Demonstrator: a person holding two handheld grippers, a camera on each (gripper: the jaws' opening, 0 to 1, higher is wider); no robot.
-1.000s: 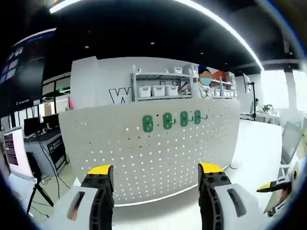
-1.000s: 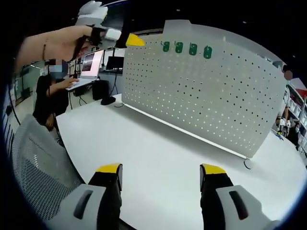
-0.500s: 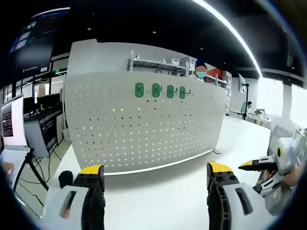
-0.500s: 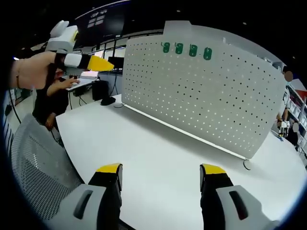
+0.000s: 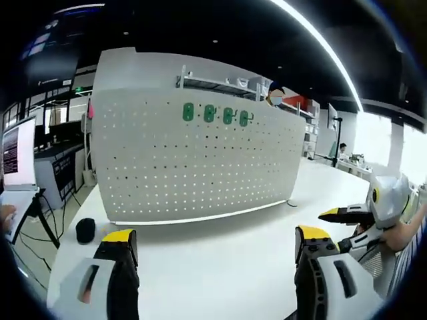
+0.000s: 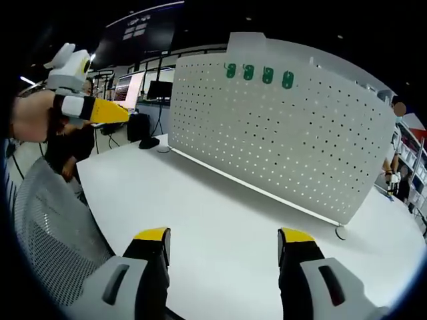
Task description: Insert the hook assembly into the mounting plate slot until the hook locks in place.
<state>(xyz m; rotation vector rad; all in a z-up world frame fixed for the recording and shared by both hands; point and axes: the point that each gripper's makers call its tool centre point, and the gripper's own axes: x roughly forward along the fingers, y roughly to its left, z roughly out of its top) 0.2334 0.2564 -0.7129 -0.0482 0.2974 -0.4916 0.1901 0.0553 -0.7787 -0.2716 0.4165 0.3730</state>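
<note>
Hooks [image 5: 215, 114], four green pieces in a row, sit near the top edge of the upright white pegboard [image 5: 200, 173] standing on the white table [image 5: 220, 260]. Left gripper [image 5: 217, 243] hangs above the table, jaws apart and empty. Right gripper [image 6: 222, 240] likewise, jaws apart, empty, well short of the board. A black mouse [image 5: 85, 230] lies beside the board.

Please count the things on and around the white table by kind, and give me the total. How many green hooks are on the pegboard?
Green hooks on the pegboard: 4
White pegboard: 1
White table: 1
Black computer mouse on the table: 1
Grey mesh chair: 1
Total: 8
</note>
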